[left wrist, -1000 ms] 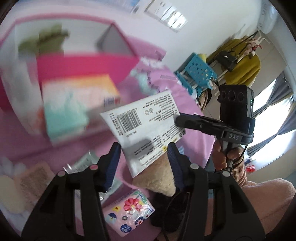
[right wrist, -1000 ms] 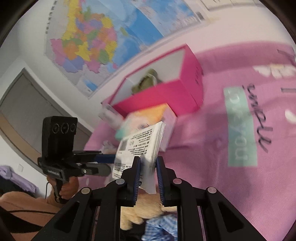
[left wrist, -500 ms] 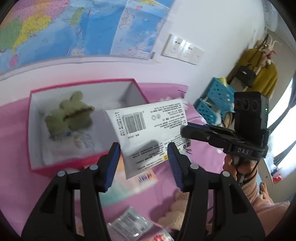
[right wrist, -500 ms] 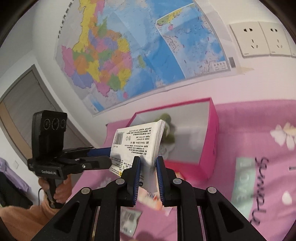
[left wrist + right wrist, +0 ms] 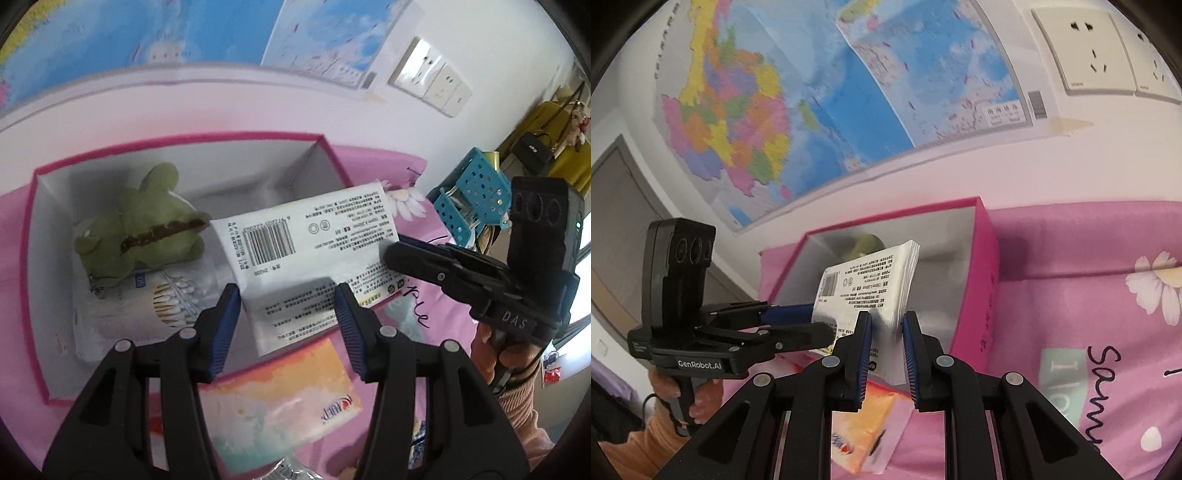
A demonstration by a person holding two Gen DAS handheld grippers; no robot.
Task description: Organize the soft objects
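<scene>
We held the white tissue pack (image 5: 314, 254) above the pink box (image 5: 35, 280), just beside the green plush frog (image 5: 138, 236) inside. Our right gripper (image 5: 884, 350) pinched its edge; our left gripper (image 5: 286, 325) stood wide beneath it, whether touching we could not tell.

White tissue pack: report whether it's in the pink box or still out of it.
Out. The white tissue pack is held in the air over the pink box rim, pinched by the right gripper; the left gripper is open around it.
</scene>
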